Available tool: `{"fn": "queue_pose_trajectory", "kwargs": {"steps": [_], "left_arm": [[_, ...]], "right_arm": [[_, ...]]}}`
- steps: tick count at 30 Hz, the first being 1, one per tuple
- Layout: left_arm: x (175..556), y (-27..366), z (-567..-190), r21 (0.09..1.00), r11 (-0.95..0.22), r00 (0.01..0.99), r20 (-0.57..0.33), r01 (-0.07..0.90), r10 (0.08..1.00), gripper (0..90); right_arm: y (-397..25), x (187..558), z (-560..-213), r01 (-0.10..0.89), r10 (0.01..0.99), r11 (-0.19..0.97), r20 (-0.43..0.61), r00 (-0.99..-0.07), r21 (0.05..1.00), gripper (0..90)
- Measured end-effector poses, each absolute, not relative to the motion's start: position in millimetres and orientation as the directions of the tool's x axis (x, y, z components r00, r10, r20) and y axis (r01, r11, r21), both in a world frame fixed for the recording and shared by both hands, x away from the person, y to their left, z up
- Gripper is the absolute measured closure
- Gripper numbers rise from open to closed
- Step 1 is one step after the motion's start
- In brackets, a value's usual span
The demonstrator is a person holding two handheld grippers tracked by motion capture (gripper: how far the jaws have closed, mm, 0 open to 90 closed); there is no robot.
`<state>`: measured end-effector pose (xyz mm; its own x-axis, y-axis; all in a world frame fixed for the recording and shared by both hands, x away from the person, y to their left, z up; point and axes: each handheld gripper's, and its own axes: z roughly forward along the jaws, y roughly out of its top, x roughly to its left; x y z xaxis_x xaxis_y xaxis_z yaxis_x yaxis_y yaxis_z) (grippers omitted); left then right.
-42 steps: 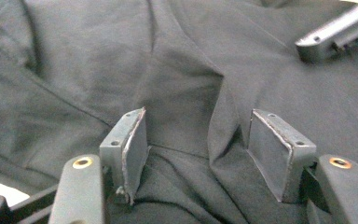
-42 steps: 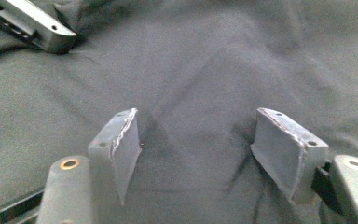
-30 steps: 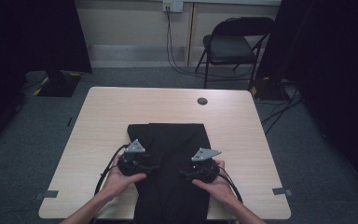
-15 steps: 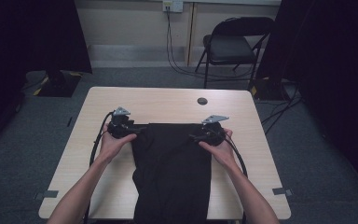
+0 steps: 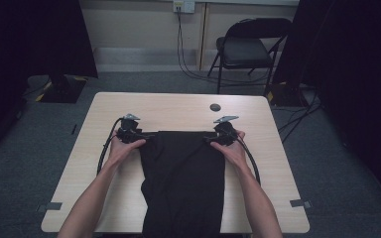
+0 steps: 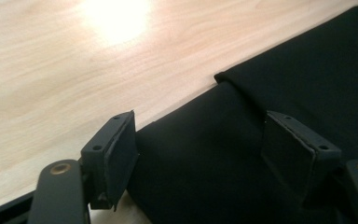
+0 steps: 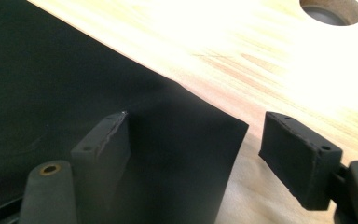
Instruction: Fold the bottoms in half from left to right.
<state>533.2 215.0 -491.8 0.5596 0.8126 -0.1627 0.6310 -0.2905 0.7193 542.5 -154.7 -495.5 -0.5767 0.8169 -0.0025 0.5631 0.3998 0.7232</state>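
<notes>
A black cloth [image 5: 183, 173] lies lengthwise down the middle of the light wooden table [image 5: 178, 106], its near end reaching the front edge. My left gripper [image 5: 131, 133] rests at the cloth's far left corner, my right gripper [image 5: 219, 134] at its far right corner. Seen from the left gripper [image 6: 200, 154], the jaws stand apart with the black cloth [image 6: 242, 140] lying between them. The right gripper [image 7: 198, 154] also has its jaws apart, straddling the cloth's corner [image 7: 205, 130], which rests loose on the wood.
A round cable hole [image 5: 215, 107] is in the table beyond the right gripper, also seen as the hole [image 7: 331, 9]. A folding chair [image 5: 250, 47] stands behind the table. Gripper cables loop beside each forearm. Tape marks [image 5: 301, 203] sit near the front corners.
Both grippers moved from the near part of the table to the far part, drawing the cloth's edge away and spreading it out longer. In the last half second they barely moved.
</notes>
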Motion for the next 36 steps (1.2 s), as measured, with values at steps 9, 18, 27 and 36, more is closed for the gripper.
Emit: {"fn": "queue_pose_trajectory", "kwargs": {"steps": [9, 18, 27, 36], "left_arm": [[532, 199, -497, 0.733, -0.286, 0.57, -0.166, 0.617, 0.805, 25.1], [523, 172, -495, 0.725, -0.416, 0.636, -0.039, 0.549, 0.771, 47.1], [521, 178, -490, 0.759, -0.316, 0.625, -0.149, 0.568, 0.766, 85.6], [527, 189, -436, 0.857, -0.197, 0.606, -0.157, 0.476, 0.78, 85.9]], "right_arm": [[-148, 536, -503, 0.553, 0.815, 0.385, 0.008, -0.579, 0.739, 27.5], [-140, 529, -498, 0.536, 0.781, 0.411, 0.019, -0.624, 0.738, 68.9], [-137, 526, -497, 0.541, 0.787, 0.365, 0.06, -0.614, 0.758, 83.4], [-134, 541, -449, 0.489, 0.798, 0.274, 0.088, -0.597, 0.828, 85.6]]}}
